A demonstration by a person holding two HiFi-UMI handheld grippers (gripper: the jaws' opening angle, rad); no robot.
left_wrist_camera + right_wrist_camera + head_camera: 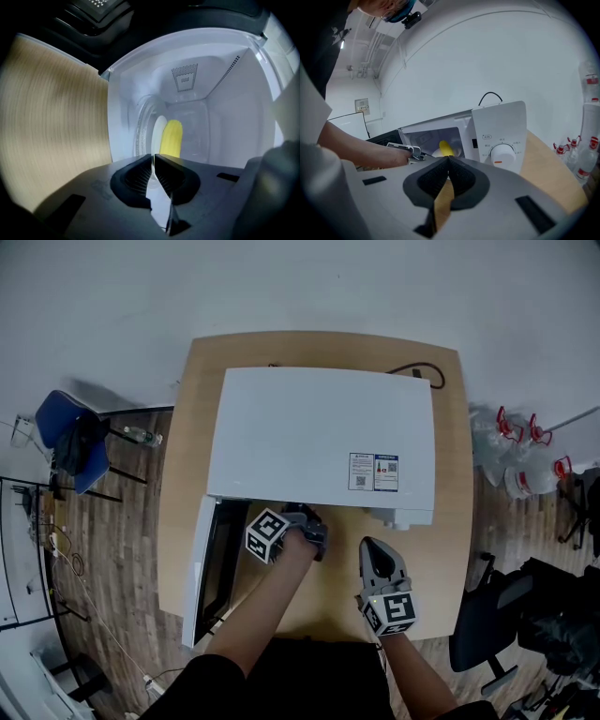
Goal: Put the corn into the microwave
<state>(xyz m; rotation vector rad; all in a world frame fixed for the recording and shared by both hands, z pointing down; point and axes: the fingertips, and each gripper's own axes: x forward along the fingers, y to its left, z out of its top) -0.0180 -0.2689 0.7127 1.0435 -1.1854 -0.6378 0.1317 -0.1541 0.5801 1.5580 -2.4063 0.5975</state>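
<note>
Count: two tongs, the left tongs (153,156) and the right tongs (447,160); one corn (171,138); one microwave (323,432); one surface (186,427).
Left tongs: pressed together, pinching nothing, at the microwave's open mouth.
Right tongs: pressed together, empty, in front of the microwave's dial (502,153), not touching it.
Corn: inside the microwave, on the round plate (156,129), apart from both tongs.
Door (200,568): swung open at the microwave's front left corner.
Room: the microwave fills most of the surface; a bare strip lies in front of it.
</note>
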